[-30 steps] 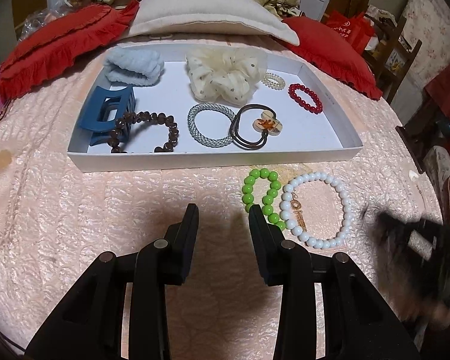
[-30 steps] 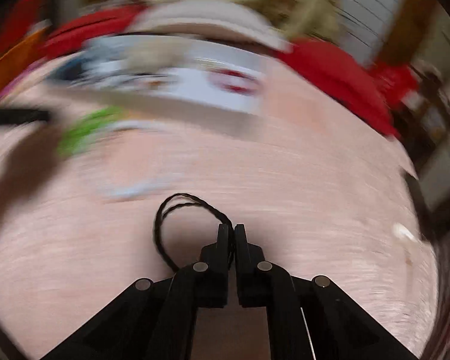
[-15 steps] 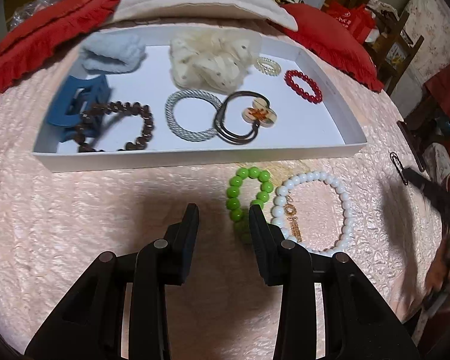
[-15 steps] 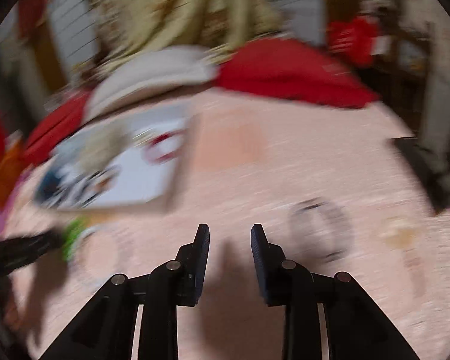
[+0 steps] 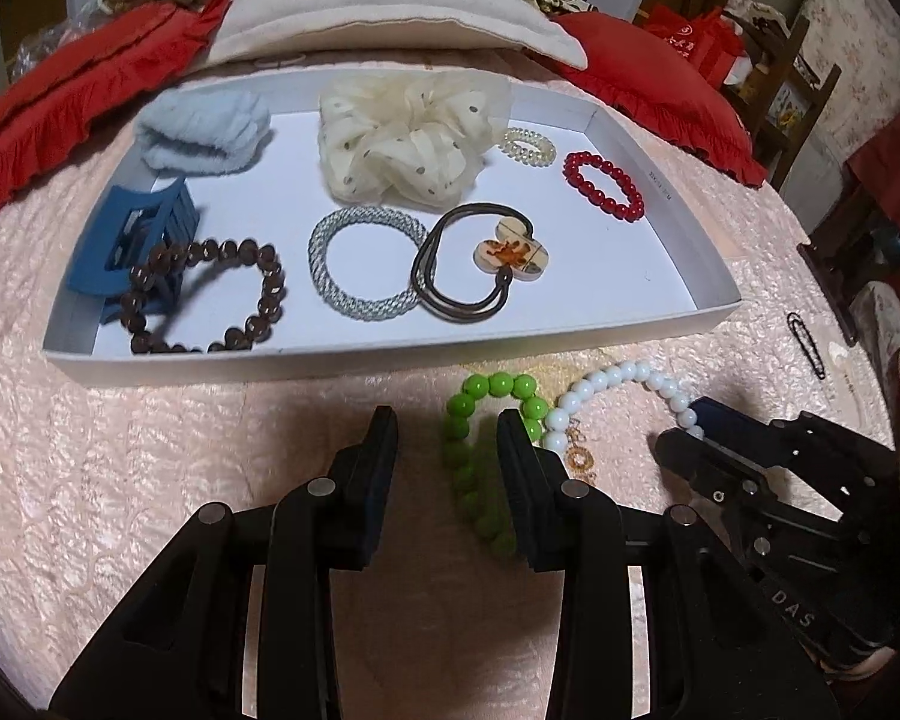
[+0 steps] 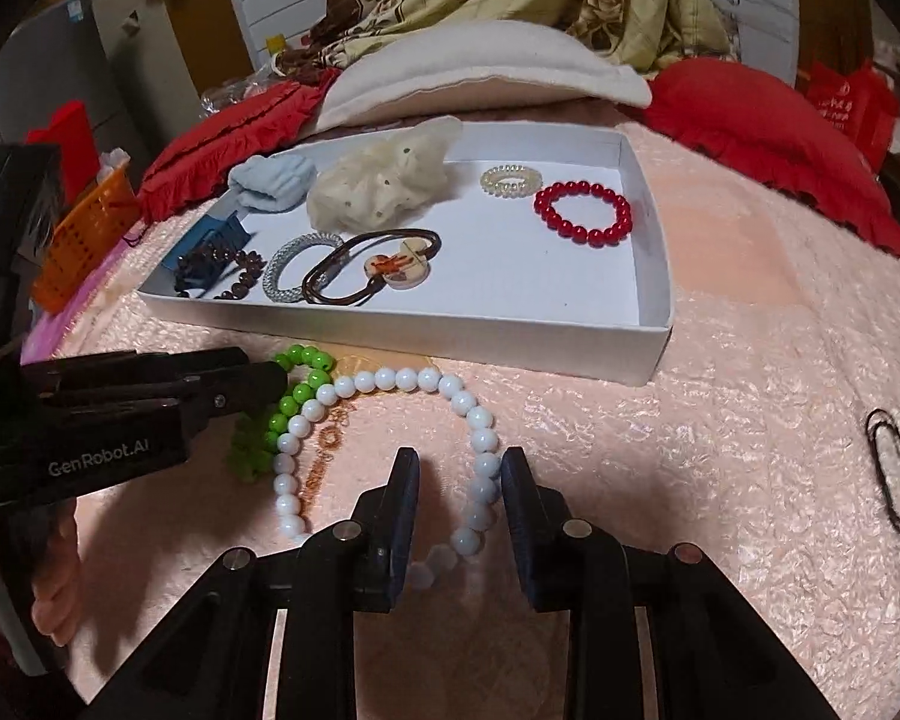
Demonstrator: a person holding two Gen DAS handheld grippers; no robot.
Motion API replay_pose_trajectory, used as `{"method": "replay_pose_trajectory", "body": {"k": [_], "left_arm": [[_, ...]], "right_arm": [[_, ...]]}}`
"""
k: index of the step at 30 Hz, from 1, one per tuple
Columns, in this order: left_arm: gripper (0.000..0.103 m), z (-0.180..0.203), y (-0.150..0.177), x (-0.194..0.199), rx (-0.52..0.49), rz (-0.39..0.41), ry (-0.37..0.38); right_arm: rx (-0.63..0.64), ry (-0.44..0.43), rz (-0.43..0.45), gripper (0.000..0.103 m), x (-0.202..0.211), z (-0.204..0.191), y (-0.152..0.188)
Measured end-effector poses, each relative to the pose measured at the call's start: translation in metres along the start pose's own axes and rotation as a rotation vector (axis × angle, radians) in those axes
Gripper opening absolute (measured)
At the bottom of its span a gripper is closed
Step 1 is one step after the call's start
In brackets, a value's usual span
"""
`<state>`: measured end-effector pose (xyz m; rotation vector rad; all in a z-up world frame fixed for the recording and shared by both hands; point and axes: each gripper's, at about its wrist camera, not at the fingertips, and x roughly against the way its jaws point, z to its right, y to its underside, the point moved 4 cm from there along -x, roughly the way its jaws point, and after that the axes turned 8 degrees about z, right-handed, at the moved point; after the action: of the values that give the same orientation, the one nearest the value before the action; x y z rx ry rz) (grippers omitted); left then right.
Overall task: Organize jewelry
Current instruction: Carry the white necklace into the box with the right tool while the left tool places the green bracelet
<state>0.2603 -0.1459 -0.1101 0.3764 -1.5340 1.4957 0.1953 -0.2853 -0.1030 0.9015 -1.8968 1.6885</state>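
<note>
A white tray (image 5: 390,351) on the pink bedspread holds a red bead bracelet (image 5: 603,185), brown bead bracelet (image 5: 204,294), cream scrunchie (image 5: 408,138), blue claw clip (image 5: 129,240) and other hair ties. A green bead bracelet (image 5: 480,456) and a white bead bracelet (image 6: 384,450) lie in front of the tray. My left gripper (image 5: 447,456) is open, with the green bracelet's left side between its fingers. My right gripper (image 6: 459,492) is open, astride the white bracelet's right side. A black hair tie (image 6: 891,471) lies on the bedspread to the right.
Red cushions (image 5: 654,78) and a cream pillow (image 5: 390,6) lie behind the tray. An orange basket (image 6: 84,234) stands at far left in the right wrist view. Dark furniture (image 5: 840,234) stands off the right edge of the bed.
My right gripper let go of the black hair tie, opened and swung left to the white bracelet. My left gripper moved right and forward over the green bracelet.
</note>
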Motion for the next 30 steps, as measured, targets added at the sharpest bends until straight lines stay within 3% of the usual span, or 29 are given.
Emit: {"method": "replay_pose_trajectory", "body": {"k": [5,6,7,8,14,21,30], "left_arm": [[0.033,0.005,0.001,-0.002,-0.029,0.035,-0.031],[0.028,0.006,0.002,-0.002,-0.045,0.035,-0.039],[0.007,0.006,0.003,-0.002,-0.052,0.03,-0.047],[0.008,0.006,0.004,-0.001,-0.052,0.017,-0.035],[0.008,-0.008,0.002,0.022,0.028,0.012,0.018],[0.008,-0.005,-0.012,0.067,0.023,0.077,0.048],[0.008,0.002,-0.046,0.094,0.019,0.119,0.091]], "right_arm": [[0.009,0.027,0.022,0.026,0.001,-0.003,0.001],[0.015,0.034,0.024,0.019,0.001,-0.004,0.002],[0.014,0.029,0.024,0.016,0.001,-0.006,0.002],[0.004,0.017,0.022,0.01,0.001,-0.006,0.002],[-0.086,-0.048,0.034,0.009,0.008,0.0,-0.002],[-0.093,-0.064,0.136,0.009,0.048,-0.003,-0.033],[-0.058,-0.045,0.229,0.009,0.081,-0.004,-0.074]]}}
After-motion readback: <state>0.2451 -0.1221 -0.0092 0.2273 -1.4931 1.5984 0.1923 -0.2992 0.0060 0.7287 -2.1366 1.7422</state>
